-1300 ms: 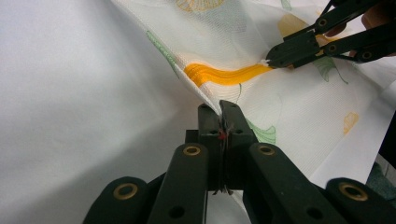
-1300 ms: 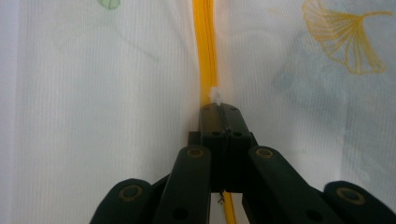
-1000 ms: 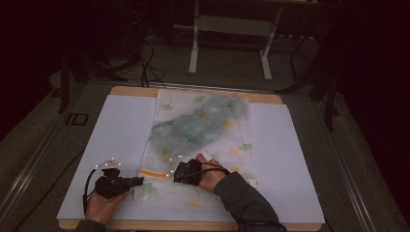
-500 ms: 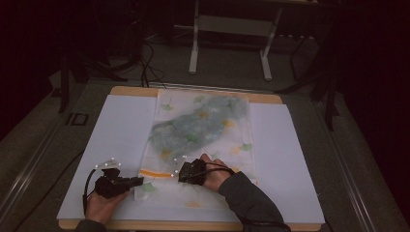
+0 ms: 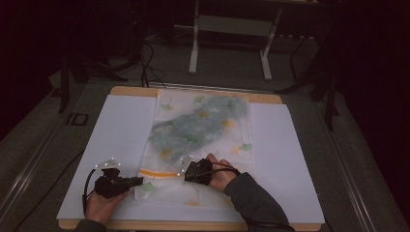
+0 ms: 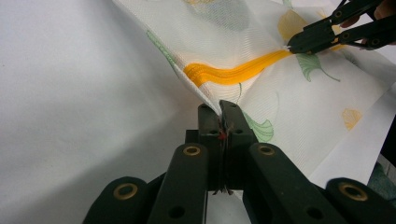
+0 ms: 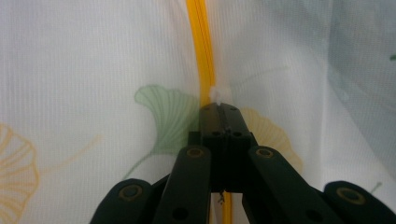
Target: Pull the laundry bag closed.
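While the left gripper (image 6: 219, 108) pinches the near-left edge of the mesh laundry bag (image 5: 203, 130) to anchor it, the right gripper (image 7: 219, 108) is clamped on the white zipper pull (image 7: 219, 93), apparently to run it along the orange zipper (image 5: 157, 173); the bag lies mid-counter (image 5: 116, 125), white, printed with ginkgo leaves, with something blue-green inside.

A wooden tabletop (image 5: 130, 91) carries a white sheet (image 5: 116, 130) over most of it; a leaf-printed mesh bag (image 5: 203, 125) lies mid-sheet, reaching the far edge.
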A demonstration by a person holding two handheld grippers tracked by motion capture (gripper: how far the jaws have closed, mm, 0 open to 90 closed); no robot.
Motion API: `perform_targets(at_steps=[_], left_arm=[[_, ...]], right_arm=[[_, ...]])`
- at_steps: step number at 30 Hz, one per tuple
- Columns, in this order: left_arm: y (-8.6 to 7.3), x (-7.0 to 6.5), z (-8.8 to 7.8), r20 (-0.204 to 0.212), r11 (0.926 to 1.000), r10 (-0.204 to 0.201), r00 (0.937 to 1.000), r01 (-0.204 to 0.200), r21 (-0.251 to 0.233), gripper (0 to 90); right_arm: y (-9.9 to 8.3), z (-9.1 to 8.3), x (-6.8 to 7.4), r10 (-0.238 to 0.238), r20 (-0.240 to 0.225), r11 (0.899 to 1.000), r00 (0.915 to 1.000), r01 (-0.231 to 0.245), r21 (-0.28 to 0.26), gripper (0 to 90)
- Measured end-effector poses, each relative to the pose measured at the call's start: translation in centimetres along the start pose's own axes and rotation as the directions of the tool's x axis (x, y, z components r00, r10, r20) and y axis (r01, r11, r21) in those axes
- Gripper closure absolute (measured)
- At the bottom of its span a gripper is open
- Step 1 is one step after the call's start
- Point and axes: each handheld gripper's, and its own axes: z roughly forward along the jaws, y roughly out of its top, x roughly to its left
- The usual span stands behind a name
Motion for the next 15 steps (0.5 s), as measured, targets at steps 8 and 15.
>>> perform_targets(at_steps=[8,15], left_arm=[[0.0,0.1,0.0,0.0,1.0,-0.003,1.0,0.003,0.0,88.8],[0.0,0.1,0.0,0.001,1.0,-0.002,1.0,0.002,0.003,88.8]], right_arm=[[-0.9,-0.4,-0.1,0.006,0.01,1.0,0.9999,-0.006,0.01,90.0],[-1.7,-0.7,-0.1,0.019,0.012,1.0,0.9998,-0.019,0.009,90.0]])
